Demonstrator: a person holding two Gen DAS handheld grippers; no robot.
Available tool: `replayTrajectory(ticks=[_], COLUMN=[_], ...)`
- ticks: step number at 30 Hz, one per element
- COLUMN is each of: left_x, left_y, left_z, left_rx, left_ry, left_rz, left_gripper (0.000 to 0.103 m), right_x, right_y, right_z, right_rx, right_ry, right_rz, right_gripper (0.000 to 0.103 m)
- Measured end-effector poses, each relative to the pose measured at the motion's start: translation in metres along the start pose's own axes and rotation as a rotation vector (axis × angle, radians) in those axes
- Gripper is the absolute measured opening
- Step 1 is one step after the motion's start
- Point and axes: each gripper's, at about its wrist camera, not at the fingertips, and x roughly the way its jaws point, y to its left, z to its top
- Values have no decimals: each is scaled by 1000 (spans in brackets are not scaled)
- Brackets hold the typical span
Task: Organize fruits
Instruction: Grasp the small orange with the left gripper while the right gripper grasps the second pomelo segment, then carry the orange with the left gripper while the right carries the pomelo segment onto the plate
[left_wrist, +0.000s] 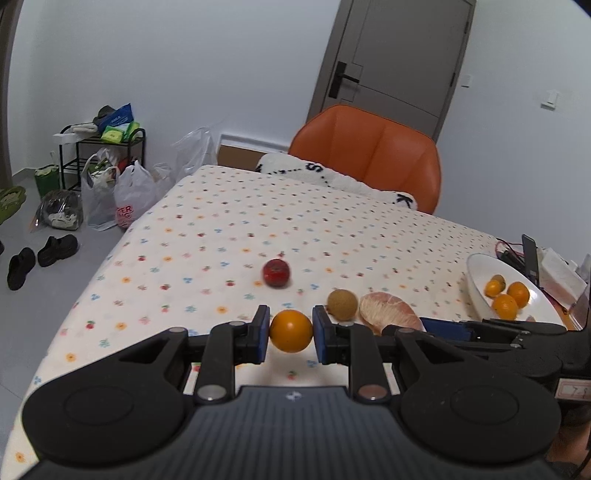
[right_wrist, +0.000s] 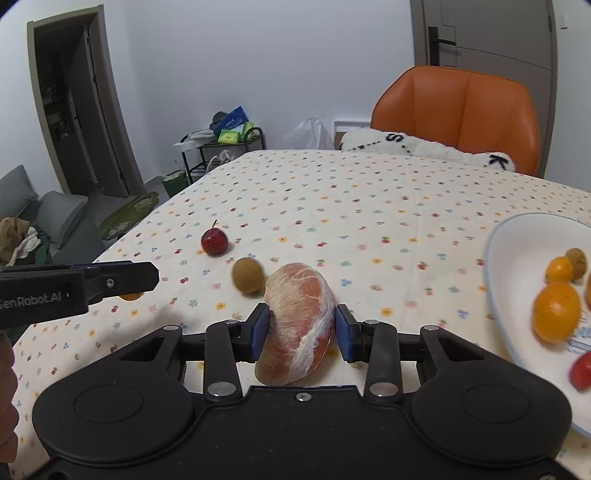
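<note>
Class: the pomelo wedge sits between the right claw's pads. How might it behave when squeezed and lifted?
The pomelo wedge looks soft under thin membrane, so hard squeezing probably bruises it. Its long, tapered shape overhangs the right claw, so it may tilt. Unlike the round orange, it seems unlikely to roll.

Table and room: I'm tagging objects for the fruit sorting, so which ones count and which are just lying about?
Job:
orange in left claw
wrapped pomelo segment in right claw
brown fruit
red fruit
white bowl

Lying about:
orange chair
cushion
shoes
plastic bags
</note>
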Motion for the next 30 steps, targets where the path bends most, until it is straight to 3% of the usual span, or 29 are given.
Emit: replayTrajectory(ticks=[13,30], left_x=[-1,16], left_y=[-40,-95], left_z=[6,11], left_rx=[58,125], left_ry=[-23,-14], left_rz=[-51,-137], left_gripper=[23,23], right_x=[-40,-81], right_y=[-35,-102], right_z=[5,-5], right_rx=[67,186], right_ry=[-107,-183], right_rz=[-28,-155], right_gripper=[36,36])
